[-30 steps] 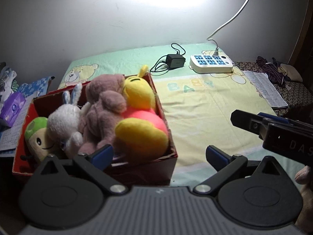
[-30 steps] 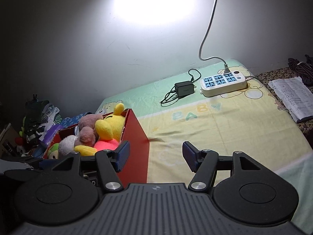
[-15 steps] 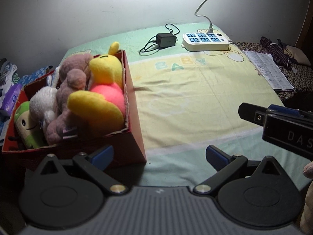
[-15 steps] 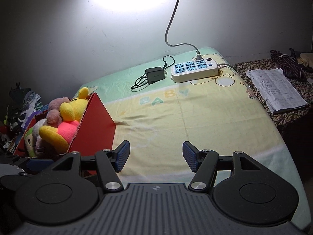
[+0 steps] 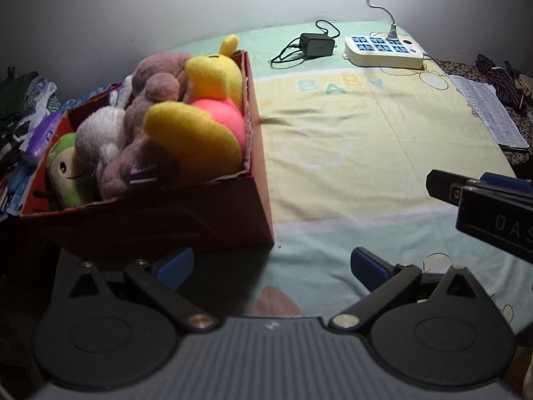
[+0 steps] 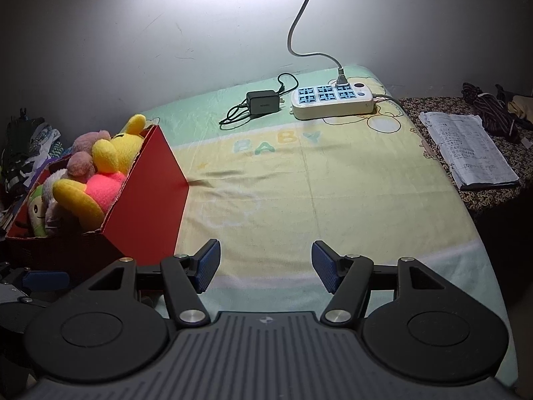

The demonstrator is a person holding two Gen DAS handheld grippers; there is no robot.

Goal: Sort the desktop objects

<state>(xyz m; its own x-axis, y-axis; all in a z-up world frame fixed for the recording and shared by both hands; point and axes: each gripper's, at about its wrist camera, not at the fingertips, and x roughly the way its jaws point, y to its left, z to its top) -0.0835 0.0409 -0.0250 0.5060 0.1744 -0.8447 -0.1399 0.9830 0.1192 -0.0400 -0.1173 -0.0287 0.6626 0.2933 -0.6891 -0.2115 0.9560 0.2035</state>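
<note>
A red cardboard box (image 5: 186,213) (image 6: 150,186) stands at the left of the cloth-covered table, packed with plush toys: a yellow and pink bear (image 5: 206,113) (image 6: 106,173), a mauve bear (image 5: 156,86), a white rabbit (image 5: 100,133) and a green doll (image 5: 65,170). My left gripper (image 5: 271,263) is open and empty, just in front of the box's near right corner. My right gripper (image 6: 265,263) is open and empty over bare cloth to the right of the box; it also shows from the side in the left wrist view (image 5: 479,193).
A white power strip (image 5: 383,51) (image 6: 333,100) with a plugged cable and a black charger (image 5: 316,44) (image 6: 262,101) lie at the back of the table. A stack of papers (image 6: 466,148) and dark cloth sit off the right edge; clutter piles left of the box.
Both grippers have drawn back from the box and stayed open. The box now sits farther left in both views, and more bare cloth shows ahead.
</note>
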